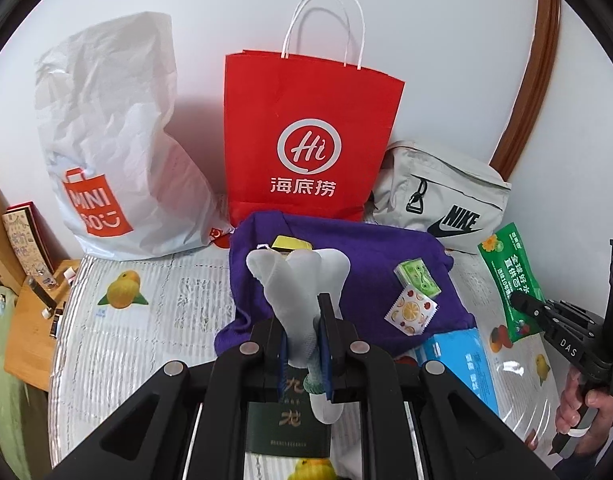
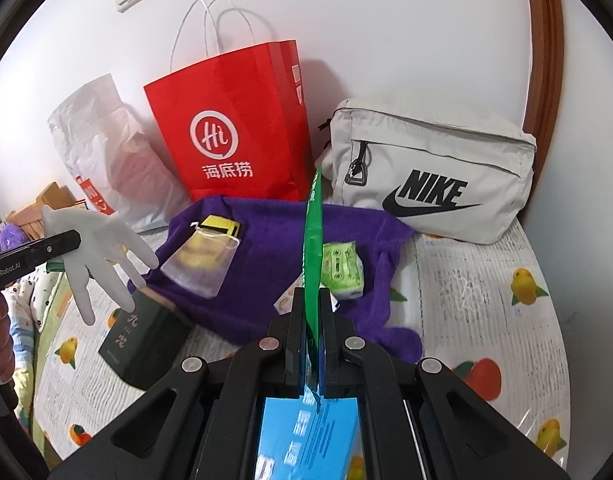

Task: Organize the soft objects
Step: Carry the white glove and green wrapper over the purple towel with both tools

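My left gripper (image 1: pixel 304 326) is shut on a white glove (image 1: pixel 296 276), held above the table; the glove also shows in the right wrist view (image 2: pixel 94 248), fingers hanging down. My right gripper (image 2: pixel 313 312) is shut on a green flat packet (image 2: pixel 312 240), seen edge-on; in the left wrist view the packet (image 1: pixel 510 280) hangs from that gripper (image 1: pixel 524 306) at the right. A purple cloth (image 1: pixel 346 248) lies spread on the table (image 2: pixel 486 300), with a yellow box (image 2: pixel 220 226), a clear pouch (image 2: pixel 204 262), a green tissue pack (image 2: pixel 342 268) and a fruit-print sachet (image 1: pixel 410 310) on it.
Against the wall stand a white Miniso plastic bag (image 1: pixel 114 152), a red paper bag (image 1: pixel 310 136) and a grey Nike pouch (image 2: pixel 430 176). A dark green box (image 2: pixel 142 340) and a blue box (image 2: pixel 306 432) lie at the front. A wooden shelf (image 1: pixel 30 312) is at the left.
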Available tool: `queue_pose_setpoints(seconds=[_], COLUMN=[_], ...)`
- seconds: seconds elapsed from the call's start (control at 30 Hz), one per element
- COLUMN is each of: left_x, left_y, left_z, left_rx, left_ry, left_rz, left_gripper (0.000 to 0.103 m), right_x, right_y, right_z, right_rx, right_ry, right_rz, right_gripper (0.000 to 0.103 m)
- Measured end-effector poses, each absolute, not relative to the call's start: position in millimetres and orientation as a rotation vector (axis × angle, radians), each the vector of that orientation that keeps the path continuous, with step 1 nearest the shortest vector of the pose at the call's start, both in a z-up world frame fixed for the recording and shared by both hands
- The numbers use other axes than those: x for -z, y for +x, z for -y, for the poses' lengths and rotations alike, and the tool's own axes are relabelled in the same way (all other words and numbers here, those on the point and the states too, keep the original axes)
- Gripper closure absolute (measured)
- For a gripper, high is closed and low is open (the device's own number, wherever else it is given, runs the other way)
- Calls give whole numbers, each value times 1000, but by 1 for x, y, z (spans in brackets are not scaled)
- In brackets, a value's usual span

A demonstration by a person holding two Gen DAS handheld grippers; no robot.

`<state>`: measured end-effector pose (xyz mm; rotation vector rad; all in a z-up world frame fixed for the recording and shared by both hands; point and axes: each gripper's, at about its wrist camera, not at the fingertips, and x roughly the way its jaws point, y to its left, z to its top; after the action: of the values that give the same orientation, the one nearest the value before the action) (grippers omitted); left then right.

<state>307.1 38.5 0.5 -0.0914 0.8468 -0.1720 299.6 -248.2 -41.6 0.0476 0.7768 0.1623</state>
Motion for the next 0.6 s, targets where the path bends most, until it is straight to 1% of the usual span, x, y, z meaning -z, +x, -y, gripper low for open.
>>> queue_pose_setpoints(seconds=[0.37, 0.6], left_x=[18, 42], left_y=[352, 384], left_z=[-29, -25], left_rx=[198, 230], left_ry=[-79, -110], left_rz=[-880, -940], left_gripper=[90, 90], right_x=[60, 83], right_y=[344, 372], right_z=[246, 247], right_rx=[-158, -163], right_ry=[32, 35], right_rz=[-813, -874], right_gripper=[99, 99])
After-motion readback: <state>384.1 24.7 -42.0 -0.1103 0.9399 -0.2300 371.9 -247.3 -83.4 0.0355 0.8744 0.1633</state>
